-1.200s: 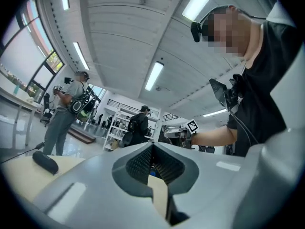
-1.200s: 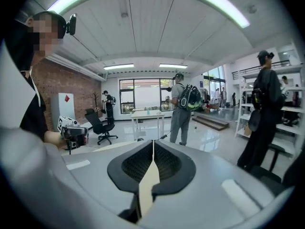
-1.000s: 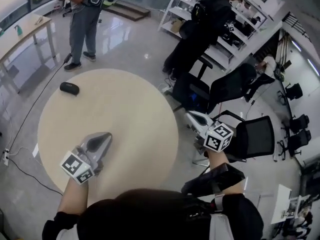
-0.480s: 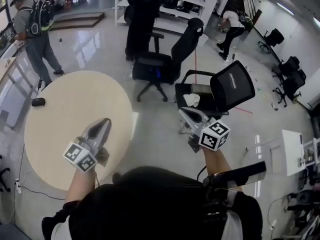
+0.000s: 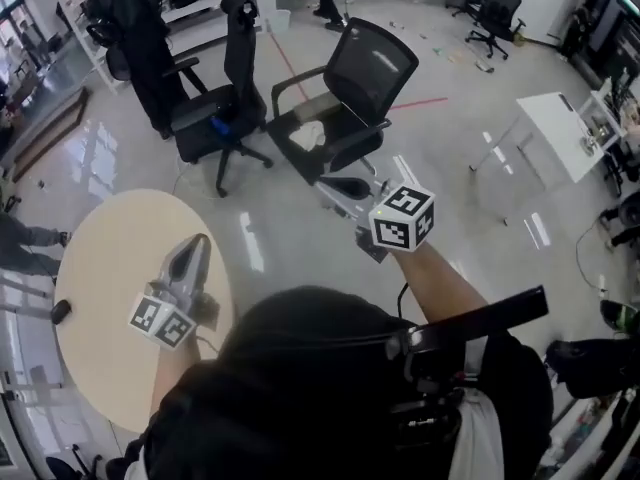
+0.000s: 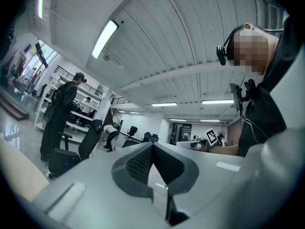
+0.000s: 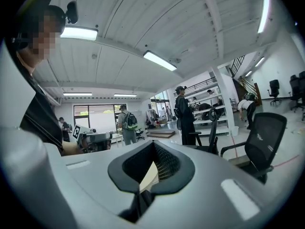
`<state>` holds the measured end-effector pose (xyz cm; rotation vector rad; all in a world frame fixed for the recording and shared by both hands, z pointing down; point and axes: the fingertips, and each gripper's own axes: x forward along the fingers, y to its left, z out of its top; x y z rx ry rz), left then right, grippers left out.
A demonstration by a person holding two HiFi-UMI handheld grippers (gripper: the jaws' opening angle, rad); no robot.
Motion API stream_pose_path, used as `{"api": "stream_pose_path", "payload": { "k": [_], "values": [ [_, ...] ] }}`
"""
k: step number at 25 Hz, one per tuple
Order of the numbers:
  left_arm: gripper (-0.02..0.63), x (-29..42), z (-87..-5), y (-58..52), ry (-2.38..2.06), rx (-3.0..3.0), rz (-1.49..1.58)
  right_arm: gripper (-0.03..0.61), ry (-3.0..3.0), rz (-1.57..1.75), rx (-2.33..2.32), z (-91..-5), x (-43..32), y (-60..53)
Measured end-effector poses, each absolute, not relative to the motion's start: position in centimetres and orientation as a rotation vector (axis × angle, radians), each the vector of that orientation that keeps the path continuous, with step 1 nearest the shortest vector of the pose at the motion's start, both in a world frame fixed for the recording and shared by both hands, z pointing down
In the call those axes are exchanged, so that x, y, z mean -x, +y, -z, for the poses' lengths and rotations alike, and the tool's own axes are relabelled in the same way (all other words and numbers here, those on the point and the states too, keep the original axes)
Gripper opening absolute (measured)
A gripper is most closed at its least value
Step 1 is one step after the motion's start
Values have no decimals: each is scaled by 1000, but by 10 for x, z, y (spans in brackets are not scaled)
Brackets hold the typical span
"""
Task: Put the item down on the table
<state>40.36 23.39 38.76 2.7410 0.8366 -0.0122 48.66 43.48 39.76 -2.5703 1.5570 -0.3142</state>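
Head view: the left gripper [image 5: 198, 240] hovered over the near edge of a round table [image 5: 100, 268], its jaws drawn together and holding nothing. The right gripper [image 5: 323, 182] was off the table, above the floor, and pointed toward a mesh chair [image 5: 372, 66]; its jaws were likewise closed and empty. A small dark object [image 5: 61, 311] lay on the table's far left rim, well apart from both grippers. A white crumpled thing [image 5: 305, 136] sat on the mesh chair's seat, just beyond the right gripper's tips. Which of the two was the task's item could not be told. A second black chair [image 5: 215, 108] stood beside the mesh one, and a white desk [image 5: 560, 128] stood off to the right.

Left gripper view: the two jaws met at their tips with nothing between them. A strip of the beige tabletop showed at lower left. A person in dark clothes [image 6: 59, 113] stood beside shelving.

Right gripper view: the jaws were pressed together, empty, with only a beige sliver showing through the gap below the tips. The left gripper appeared at left, the mesh chair at right, and a person with a backpack [image 7: 127, 123] stood in the background.
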Motion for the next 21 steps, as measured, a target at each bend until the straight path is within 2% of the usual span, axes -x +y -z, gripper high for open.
{"api": "stream_pose_path", "payload": {
  "k": [8,21],
  "values": [
    [0,-402,-382,244,962,-2732,-19,13,1470,274,2612,-392,-472,447],
    [0,-381,-382,219,913,-2750,-20,12,1498,268,2613,-385,-457,430]
  ]
}}
